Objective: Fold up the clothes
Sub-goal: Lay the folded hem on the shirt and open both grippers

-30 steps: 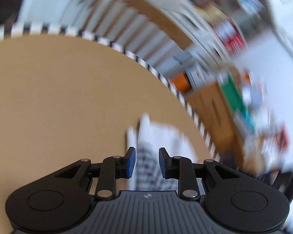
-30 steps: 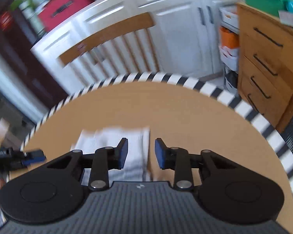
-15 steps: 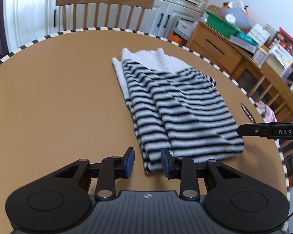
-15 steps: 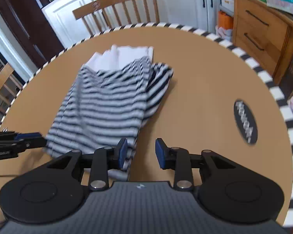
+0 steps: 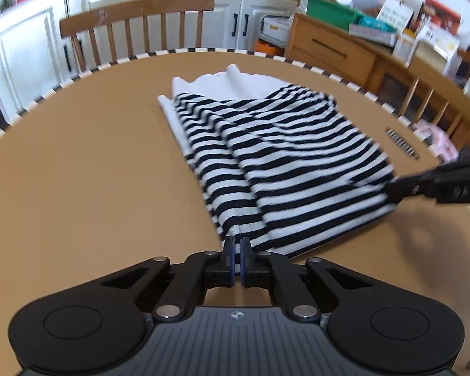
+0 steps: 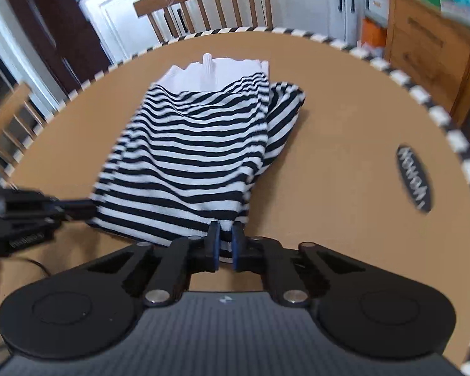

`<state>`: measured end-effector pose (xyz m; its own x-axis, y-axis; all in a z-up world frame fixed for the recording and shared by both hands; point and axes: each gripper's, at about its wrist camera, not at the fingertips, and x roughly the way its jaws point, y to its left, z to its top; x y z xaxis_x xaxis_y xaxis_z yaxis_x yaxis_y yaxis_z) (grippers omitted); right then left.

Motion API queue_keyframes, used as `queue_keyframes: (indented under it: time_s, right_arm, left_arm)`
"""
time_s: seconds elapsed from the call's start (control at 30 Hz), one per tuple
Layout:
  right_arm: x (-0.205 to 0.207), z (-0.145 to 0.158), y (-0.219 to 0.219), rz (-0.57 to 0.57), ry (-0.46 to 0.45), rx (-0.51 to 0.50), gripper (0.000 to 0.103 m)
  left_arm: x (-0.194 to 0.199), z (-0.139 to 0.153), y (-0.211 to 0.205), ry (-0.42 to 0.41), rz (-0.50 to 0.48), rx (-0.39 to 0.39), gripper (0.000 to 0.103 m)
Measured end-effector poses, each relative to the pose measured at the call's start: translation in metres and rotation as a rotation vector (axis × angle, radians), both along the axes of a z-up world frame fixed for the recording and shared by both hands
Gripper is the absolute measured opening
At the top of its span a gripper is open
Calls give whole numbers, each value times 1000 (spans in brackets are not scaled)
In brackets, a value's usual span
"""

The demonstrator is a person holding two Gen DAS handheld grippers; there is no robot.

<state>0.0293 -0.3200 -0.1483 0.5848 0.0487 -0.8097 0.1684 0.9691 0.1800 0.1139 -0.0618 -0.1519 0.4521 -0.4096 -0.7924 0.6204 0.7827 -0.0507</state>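
Left hand-held gripper (image 5: 236, 244): now closing on the striped garment (image 5: 275, 156) near corner; half a second ago it was open.
Right hand-held gripper (image 6: 224, 238): likewise pinching the other near corner.
Garment: lying lengthwise-folded on the counter (image 5: 78, 172).
Meaning: probably preparing the next fold.

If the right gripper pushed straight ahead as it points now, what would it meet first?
The right gripper is already at the near hem of the black-and-white striped garment, so more of that cloth; depth beyond is unclear.
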Motion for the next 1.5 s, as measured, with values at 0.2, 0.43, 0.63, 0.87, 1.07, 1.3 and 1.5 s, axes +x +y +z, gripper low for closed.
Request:
queue_keyframes:
  time_s: [0.2,0.43,0.63,0.87,1.07,1.3,1.5]
  right_arm:
    - [-3,-2,-20,-48,47,71,4]
    - [-9,-3,-37,-84,31,202,8]
    - [-8,26,-64,-129,-2,185,35]
    - [78,42,-78,-118,-197,33,31]
    - [134,11,-57,-5,-163,-51,30]
    - [164,-11,-40,49,-123,-127,6]
    - [151,-2,-69,-101,-165,-44,6]
  left_arm:
    - [1,0,19,39,37,-6,2]
    - [9,7,33,163,82,-129,4]
    - [27,26,60,258,157,-198,40]
    - [96,34,11,0,151,-214,40]
    - [122,12,-29,-71,129,-154,40]
    - [121,-10,-42,-82,113,-132,5]
    - [115,-19,-22,-53,245,-200,5]
